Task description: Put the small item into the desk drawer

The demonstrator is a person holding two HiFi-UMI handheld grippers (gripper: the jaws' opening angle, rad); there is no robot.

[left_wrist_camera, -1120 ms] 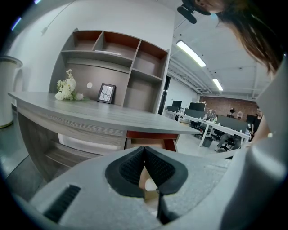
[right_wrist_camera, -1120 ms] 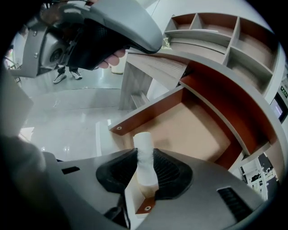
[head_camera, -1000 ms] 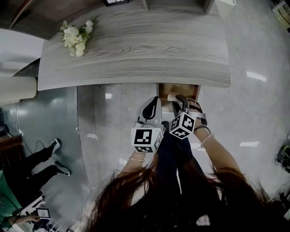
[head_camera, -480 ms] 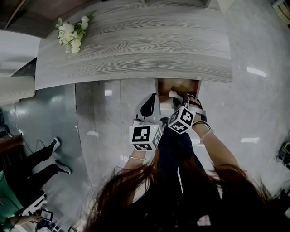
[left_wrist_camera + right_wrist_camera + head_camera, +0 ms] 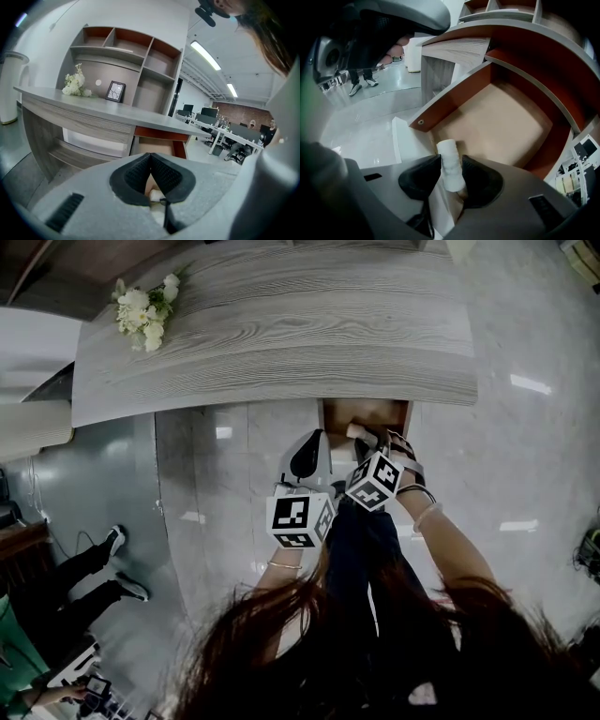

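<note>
Tools: two, left tool [image 5: 151,164] and right tool [image 5: 451,161]; the right's jaws have just been opening.
White roll [image 5: 450,171]: one, between the right tool's jaws.
Marker cubes: two, left cube [image 5: 298,519], right cube [image 5: 375,481].
Table [image 5: 281,334]: one.
Drawer [image 5: 367,412]: one, at 12 o'clock of the cubes.
Flower bunch [image 5: 143,306]: one, at 10 o'clock.
Picture frame [image 5: 115,91]: one.
Shoes [image 5: 112,542]: two, at 8 o'clock.

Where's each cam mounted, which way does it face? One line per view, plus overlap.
Head view: on the person's head, looking steeply down at the grey wood-grain desk and open brown wooden drawer; shows hair, forearms, left gripper, right gripper.
Left gripper view: on left gripper, facing the desk front and grey-and-brown shelf unit; own fingers shut.
Right gripper view: on right gripper, aimed down into the drawer; fingers just opening around small white roll.
Shared: drawer in all three.
</note>
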